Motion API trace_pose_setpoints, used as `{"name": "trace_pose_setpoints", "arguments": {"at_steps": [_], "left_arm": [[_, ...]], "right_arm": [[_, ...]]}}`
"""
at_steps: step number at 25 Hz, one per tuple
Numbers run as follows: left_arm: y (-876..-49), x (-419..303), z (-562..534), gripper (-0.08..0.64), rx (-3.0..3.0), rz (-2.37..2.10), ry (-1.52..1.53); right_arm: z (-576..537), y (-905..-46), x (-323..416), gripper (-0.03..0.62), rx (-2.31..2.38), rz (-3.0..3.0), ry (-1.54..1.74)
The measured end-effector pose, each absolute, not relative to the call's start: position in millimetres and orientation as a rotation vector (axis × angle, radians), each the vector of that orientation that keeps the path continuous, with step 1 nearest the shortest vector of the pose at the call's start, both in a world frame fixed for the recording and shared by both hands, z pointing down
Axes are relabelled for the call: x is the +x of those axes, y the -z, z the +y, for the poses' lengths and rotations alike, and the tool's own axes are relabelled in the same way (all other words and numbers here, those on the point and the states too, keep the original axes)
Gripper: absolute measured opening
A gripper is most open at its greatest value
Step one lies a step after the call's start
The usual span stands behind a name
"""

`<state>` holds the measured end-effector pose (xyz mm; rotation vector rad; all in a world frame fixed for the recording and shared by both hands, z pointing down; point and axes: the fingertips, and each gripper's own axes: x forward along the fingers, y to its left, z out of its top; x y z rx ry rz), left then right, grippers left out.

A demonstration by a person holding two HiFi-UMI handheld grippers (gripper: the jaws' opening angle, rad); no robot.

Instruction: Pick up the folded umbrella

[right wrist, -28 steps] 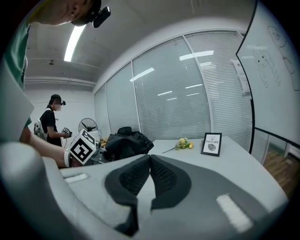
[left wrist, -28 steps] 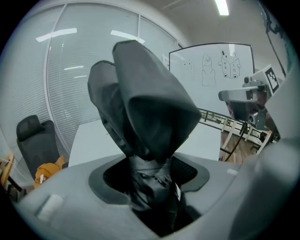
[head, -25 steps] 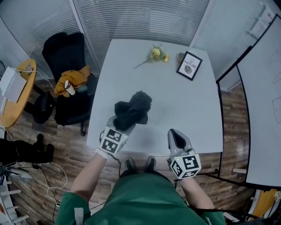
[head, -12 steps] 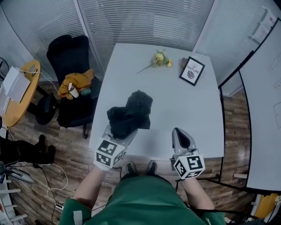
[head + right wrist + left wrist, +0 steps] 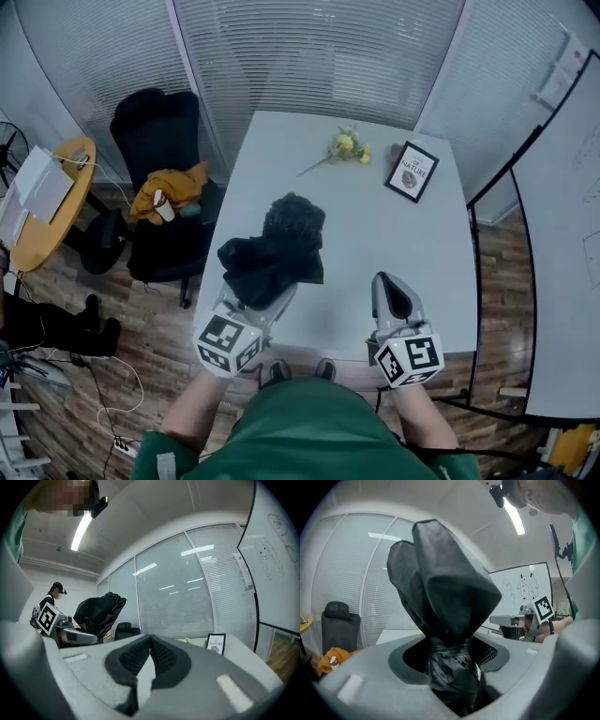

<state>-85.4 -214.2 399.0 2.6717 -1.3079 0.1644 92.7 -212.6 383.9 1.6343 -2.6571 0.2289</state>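
Starting at the far left edge of the head view, a round wooden table (image 5: 58, 217) carries some papers (image 5: 36, 184). Right of it stands a black office chair (image 5: 155, 122) with an orange cloth (image 5: 171, 182) heaped on its seat. A cup (image 5: 166, 208) lies against the cloth; what it holds cannot be told.

Lower left of centre, the left gripper (image 5: 262, 298) pinches the black folded umbrella (image 5: 281, 246) by its bundled lower end, both pads pressing the wrapped fabric. The umbrella's long axis runs from the gripper up toward the top middle of the frame, its loose fabric bunched at the far end. It shows over the near left part of the white table (image 5: 384, 234). In the left gripper view it rises nearly upright out of the jaws.

On the table's far side lies a spray of yellow flowers (image 5: 345, 145), and just right of it a framed picture (image 5: 412, 172). Lower right, the right gripper (image 5: 390, 283) has its jaws pressed together on nothing. A whiteboard (image 5: 562, 234) fills the right edge.
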Motion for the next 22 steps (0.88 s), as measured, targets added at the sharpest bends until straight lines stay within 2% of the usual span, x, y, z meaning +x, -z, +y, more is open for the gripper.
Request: {"name": "trace_pose_setpoints", "arguments": {"at_steps": [9,22], "left_arm": [[-339.4,-79.9,-199.3,0.273,2.765,-1.344,0.018],[-314.7,-103.1,-198.6,0.272,2.702,-1.449,0.147]], "right_arm": [[-214.5,-343.1,83.3,0.003,1.638,-2.752,-0.1],[-217.7,-319.2,79.3,0.003,1.617,-2.78,-0.004]]}}
